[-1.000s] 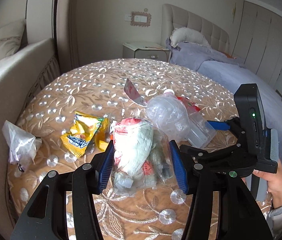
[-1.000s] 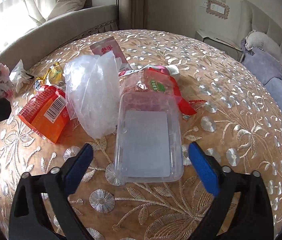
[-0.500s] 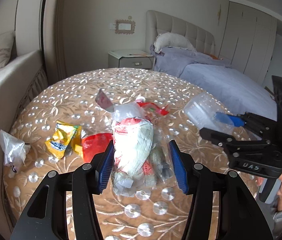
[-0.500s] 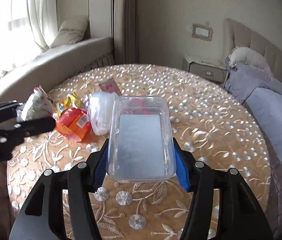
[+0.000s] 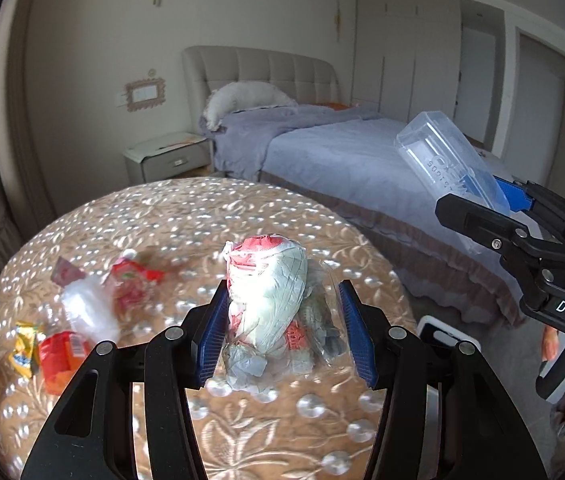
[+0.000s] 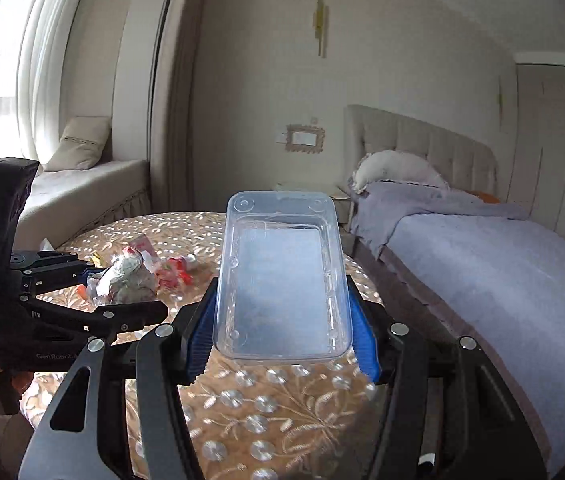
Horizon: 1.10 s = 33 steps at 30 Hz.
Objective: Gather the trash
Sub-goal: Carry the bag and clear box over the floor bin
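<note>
Bedroom light falls on a round table (image 5: 186, 216) draped in a gold floral embroidered cloth, with a bed (image 5: 334, 148) under a lilac cover just behind it. Above the cloth, the left gripper (image 5: 282, 320) is clenched on a crumpled clear bag (image 5: 270, 300) stuffed with pale green and red scraps, its blue pads pressing both sides. The right gripper (image 6: 282, 320) grasps a clear plastic tray (image 6: 282, 284), rectangular with rounded corners and empty, held by its long edges and raised off the table, tilted toward the bed. Left on the cloth lie a red wrapper (image 5: 60, 356), a yellow snack packet (image 5: 26, 346), a crumpled clear film (image 5: 88, 308) and a red-and-green packet (image 5: 128, 284), blurred in the left wrist view.
</note>
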Tool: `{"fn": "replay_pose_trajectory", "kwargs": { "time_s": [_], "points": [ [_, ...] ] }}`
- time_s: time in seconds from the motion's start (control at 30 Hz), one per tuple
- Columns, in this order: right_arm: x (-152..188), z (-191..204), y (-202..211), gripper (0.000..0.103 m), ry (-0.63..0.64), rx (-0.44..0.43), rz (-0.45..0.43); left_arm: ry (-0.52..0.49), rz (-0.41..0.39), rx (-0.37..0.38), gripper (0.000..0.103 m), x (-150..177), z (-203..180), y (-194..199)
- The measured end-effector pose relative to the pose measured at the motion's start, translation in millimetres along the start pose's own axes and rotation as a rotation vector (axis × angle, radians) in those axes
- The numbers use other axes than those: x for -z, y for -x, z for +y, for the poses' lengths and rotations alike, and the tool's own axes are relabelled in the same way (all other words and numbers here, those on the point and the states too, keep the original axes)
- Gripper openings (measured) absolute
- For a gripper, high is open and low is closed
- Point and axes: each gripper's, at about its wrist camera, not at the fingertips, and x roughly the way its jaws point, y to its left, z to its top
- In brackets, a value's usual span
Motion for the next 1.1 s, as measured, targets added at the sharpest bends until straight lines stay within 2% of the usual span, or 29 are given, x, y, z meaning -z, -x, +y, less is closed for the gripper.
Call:
{"fn": "replay_pose_trajectory", "kwargs": {
  "time_s": [0.17, 0.27, 0.33, 0.63, 0.77, 0.93, 1.03, 1.07, 1.1],
  "points": [
    [29.0, -40.2, 22.8, 0.059, -0.052, 0.095, 0.022, -0.061, 0.026, 0.101, 0.053, -1.8, -55.5, -23.6],
    [49.3, -62.7, 33.4, 0.059, -0.082, 0.145, 0.046, -0.073, 0.055, 0.207, 0.053, 5.2, -87.5, -44.2],
    [62.8, -78.0, 38.2, 0.059, -0.103, 0.174, 0.067, -0.097, 0.078, 0.246, 0.053, 12.0, -109.1, -57.9],
    [120.8, -132.8, 48.0, 0.059, -0.214, 0.255, 0.144, -0.242, 0.189, 0.341, 0.053, 33.3, -205.9, -122.6],
    [147.4, -157.9, 40.2, 0.059, -0.245, 0.288, 0.191, -0.336, 0.205, 0.363, 0.053, 48.6, -244.3, -155.3],
    [178.6, -185.2, 28.2, 0.059, -0.306, 0.319, 0.253, -0.386, 0.312, 0.419, 0.053, 72.1, -278.4, -200.7],
    [192.3, -197.8, 24.5, 0.059, -0.341, 0.322, 0.278, -0.436, 0.341, 0.426, 0.054, 83.1, -295.4, -214.3],
    [196.2, -200.3, 22.1, 0.059, -0.348, 0.325, 0.288, -0.449, 0.348, 0.429, 0.055, 86.2, -299.6, -217.1],
    [198.6, -202.3, 17.8, 0.059, -0.353, 0.327, 0.298, -0.451, 0.356, 0.440, 0.062, 88.5, -302.8, -219.7]
  ]
}}
